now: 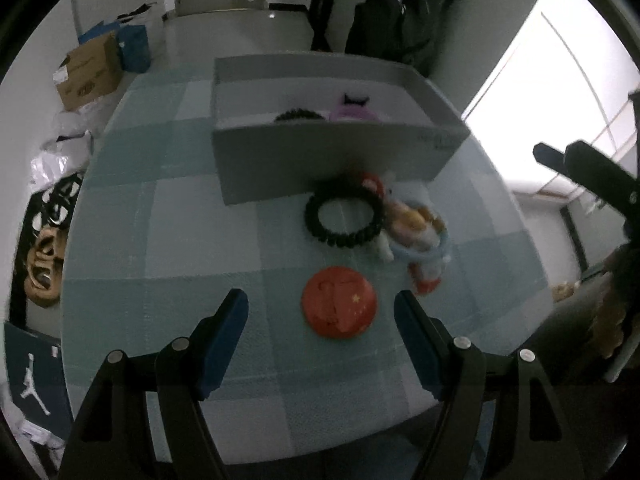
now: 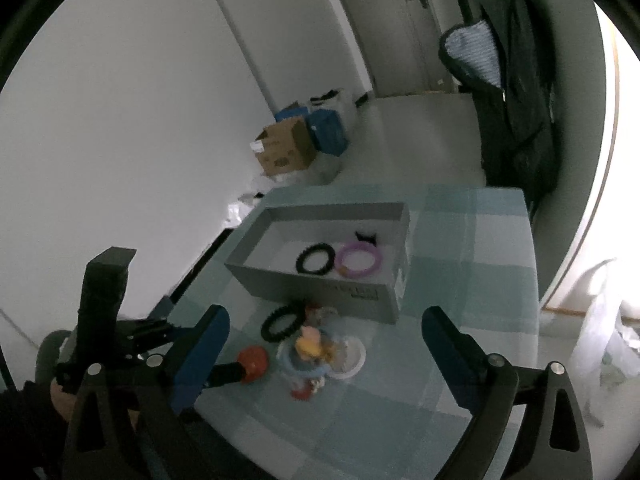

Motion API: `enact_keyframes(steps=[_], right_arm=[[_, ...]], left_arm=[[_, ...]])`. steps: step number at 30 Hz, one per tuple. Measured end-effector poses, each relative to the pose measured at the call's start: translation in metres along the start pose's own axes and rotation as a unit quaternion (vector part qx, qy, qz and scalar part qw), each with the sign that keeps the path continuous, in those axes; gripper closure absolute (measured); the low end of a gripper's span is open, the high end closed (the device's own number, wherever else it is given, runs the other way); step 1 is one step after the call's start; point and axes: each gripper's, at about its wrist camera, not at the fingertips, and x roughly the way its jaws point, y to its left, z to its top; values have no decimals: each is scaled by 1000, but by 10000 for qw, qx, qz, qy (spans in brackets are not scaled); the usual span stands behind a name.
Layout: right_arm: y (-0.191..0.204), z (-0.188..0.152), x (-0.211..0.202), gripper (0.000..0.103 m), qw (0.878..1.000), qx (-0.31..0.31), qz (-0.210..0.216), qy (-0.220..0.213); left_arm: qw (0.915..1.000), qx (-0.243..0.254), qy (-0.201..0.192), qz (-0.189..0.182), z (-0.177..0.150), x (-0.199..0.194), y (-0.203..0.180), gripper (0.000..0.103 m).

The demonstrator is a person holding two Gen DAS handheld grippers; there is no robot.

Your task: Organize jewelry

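A grey open box (image 1: 320, 160) (image 2: 320, 284) stands on the checked table. Inside it lie a black beaded bracelet (image 2: 316, 260) and a purple ring-shaped bracelet (image 2: 359, 259). In front of the box lie another black beaded bracelet (image 1: 343, 216) (image 2: 280, 323), a red round badge (image 1: 339, 307) (image 2: 253, 362), and a heap of small figures with a pale blue ring (image 1: 420, 236) (image 2: 316, 356). My left gripper (image 1: 320, 320) is open and empty, just short of the red badge. My right gripper (image 2: 326, 340) is open and empty, above the heap.
The table (image 1: 160, 240) has a blue-green checked cloth. Cardboard and blue boxes (image 2: 296, 140) stand on the floor by the white wall. A dark coat (image 2: 516, 100) hangs behind the table. Sandals (image 1: 42, 268) and a shoebox (image 1: 34, 380) lie on the floor at left.
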Motion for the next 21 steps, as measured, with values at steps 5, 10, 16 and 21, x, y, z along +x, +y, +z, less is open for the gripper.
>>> enact_keyframes(steps=[5, 10, 16, 21], right_arm=[[-1, -8, 7, 5, 9996, -85, -106, 259], [-2, -11, 10, 5, 9991, -136, -147, 380], [-4, -11, 10, 5, 9988, -64, -181, 449], [-6, -13, 11, 5, 9986, -30, -108, 526]], left_arm=[[9986, 332, 140, 382, -4, 10, -12, 31], [9974, 497, 92, 515, -6, 13, -15, 32], [9976, 588, 40, 364, -4, 13, -17, 50], [9969, 726, 46, 290, -5, 10, -20, 65]])
